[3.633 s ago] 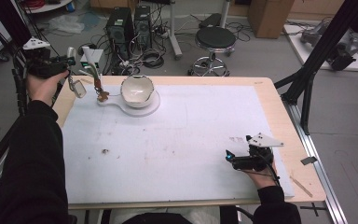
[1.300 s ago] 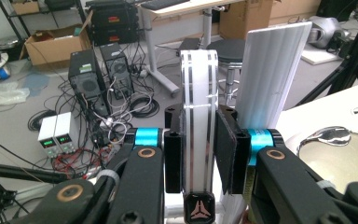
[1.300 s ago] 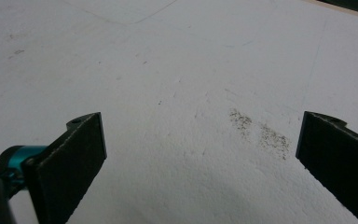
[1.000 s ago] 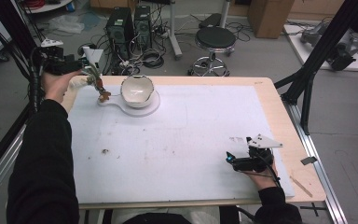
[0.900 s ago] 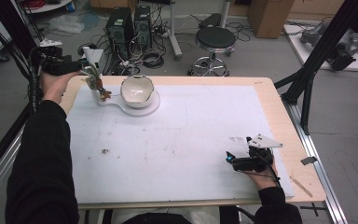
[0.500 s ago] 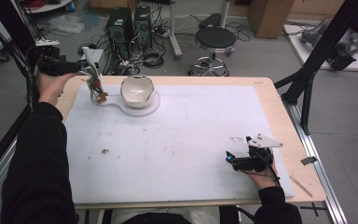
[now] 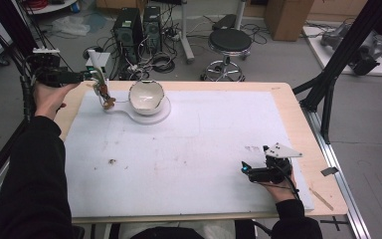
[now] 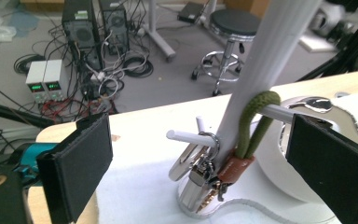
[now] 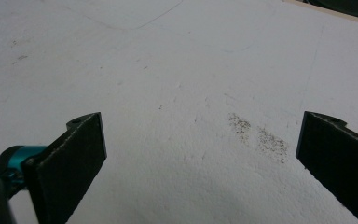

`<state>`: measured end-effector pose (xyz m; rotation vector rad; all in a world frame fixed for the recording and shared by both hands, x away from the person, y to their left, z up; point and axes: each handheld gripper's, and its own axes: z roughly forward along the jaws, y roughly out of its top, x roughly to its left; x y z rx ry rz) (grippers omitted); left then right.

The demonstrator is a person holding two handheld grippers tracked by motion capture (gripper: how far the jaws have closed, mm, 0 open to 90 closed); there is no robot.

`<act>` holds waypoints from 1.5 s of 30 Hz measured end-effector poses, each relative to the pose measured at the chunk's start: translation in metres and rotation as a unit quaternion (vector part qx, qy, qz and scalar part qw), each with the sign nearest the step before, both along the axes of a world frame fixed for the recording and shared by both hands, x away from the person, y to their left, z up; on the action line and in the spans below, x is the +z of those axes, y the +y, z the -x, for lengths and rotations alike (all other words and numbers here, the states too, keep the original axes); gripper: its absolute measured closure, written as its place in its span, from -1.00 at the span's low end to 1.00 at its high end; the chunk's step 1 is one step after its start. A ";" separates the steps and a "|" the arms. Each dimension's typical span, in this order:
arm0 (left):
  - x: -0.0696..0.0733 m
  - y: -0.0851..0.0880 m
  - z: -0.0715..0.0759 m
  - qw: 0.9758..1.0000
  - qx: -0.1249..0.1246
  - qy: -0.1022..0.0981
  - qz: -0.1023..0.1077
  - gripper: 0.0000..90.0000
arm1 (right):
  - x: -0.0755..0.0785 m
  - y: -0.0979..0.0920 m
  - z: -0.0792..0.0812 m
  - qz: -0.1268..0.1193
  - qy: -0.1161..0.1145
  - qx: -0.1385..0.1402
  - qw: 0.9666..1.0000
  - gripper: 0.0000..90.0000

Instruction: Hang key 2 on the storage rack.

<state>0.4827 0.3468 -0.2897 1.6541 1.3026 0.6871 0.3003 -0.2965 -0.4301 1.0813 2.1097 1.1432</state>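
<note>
Since the earlier frame our left gripper [image 7: 87,75] has let go of the keychain [image 8: 242,140]; its jaws have just been opening and now stand wide, with nothing pressed between the pads. We see the keychain's green cord loop [image 8: 256,116] hooked over a white peg on the stand [image 8: 270,51], its brown leather tab and the metal keys and padlock [image 8: 198,175] hanging below against the post. The keychain sits between and just ahead of our open jaws, apart from both pads. The stand rises from a white base [image 7: 129,107] at the far left of the table [image 7: 288,99], and a white bowl [image 7: 146,95] rests on that base just to the right. To finish the release well, we judge the left gripper should back straight out along its own line, keeping both pads off the cord so the loop does not lift from the peg, and staying off the bowl's rim. Farther right, our right gripper [image 7: 251,172] rests low over the white mat near the front edge, jaws wide apart and empty, with faint dark specks [image 9: 258,135] on the mat between them.
</note>
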 end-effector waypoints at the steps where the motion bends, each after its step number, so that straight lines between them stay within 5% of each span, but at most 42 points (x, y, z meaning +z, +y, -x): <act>1: -0.001 0.000 0.002 1.000 0.000 -0.002 0.000 -0.83 | 0.000 0.000 0.000 0.000 0.000 0.000 1.000 -0.98; 15: -0.015 0.006 0.029 1.000 0.000 -0.006 0.008 -0.83 | 0.001 0.002 -0.001 -0.002 -0.003 0.003 1.000 -0.98; 31: -0.031 -0.005 0.053 0.999 -0.033 0.000 0.015 -0.83 | 0.003 0.004 -0.001 -0.003 -0.004 0.007 1.000 -0.98; 45: -0.053 -0.025 0.080 0.995 -0.095 0.022 0.004 -0.84 | 0.003 0.003 0.001 -0.003 -0.006 0.007 1.000 -0.98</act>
